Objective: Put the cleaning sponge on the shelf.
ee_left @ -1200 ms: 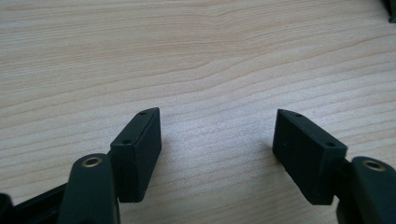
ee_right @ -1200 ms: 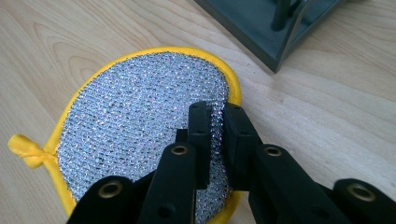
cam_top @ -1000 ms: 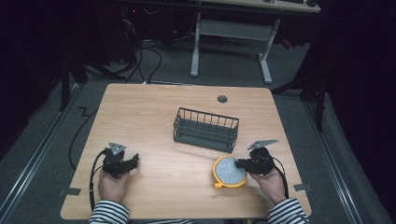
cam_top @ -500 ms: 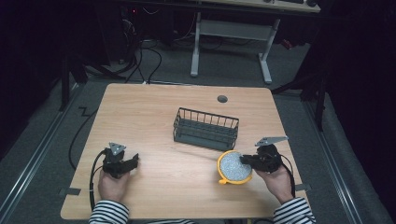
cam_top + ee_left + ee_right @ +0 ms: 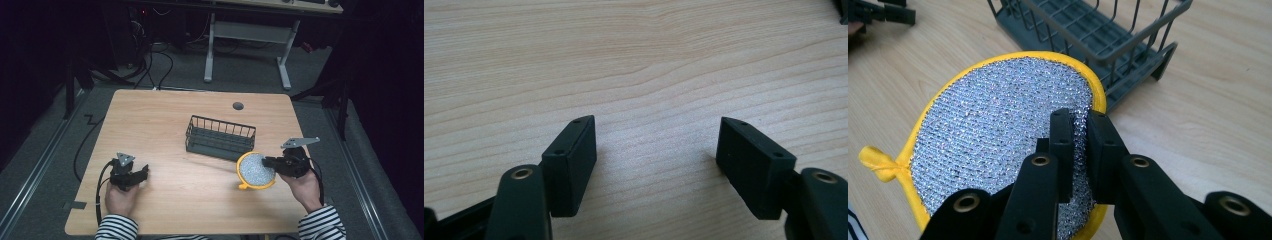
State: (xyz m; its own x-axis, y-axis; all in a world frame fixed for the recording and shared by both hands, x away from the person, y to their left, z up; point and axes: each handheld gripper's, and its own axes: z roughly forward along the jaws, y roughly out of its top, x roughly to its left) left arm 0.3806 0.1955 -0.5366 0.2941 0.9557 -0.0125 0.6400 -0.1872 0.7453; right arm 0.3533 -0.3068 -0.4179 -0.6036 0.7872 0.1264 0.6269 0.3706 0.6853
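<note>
A round scrubbing pad [image 5: 255,170] with a glittery silver face and a yellow rim hangs above the table at the right; close up the pad [image 5: 998,135] shows a small yellow loop at its edge. My right gripper [image 5: 272,162] is shut on the pad's edge, and in the right gripper view its jaws [image 5: 1079,150] pinch the silver fabric. A dark wire basket [image 5: 220,136] stands at mid table, just beyond the pad. My left gripper [image 5: 142,172] rests at the front left of the table, open, with bare wood between its fingertips [image 5: 656,150].
The wooden table [image 5: 160,120] has a small dark grommet [image 5: 238,105] near its far edge. A black cable [image 5: 85,145] trails off the left side. Behind the table stands a white-legged desk frame [image 5: 245,35] on the grey floor.
My right gripper has lifted the scrubbing pad off the table and carried it up and toward the basket. The left gripper has kept still.
</note>
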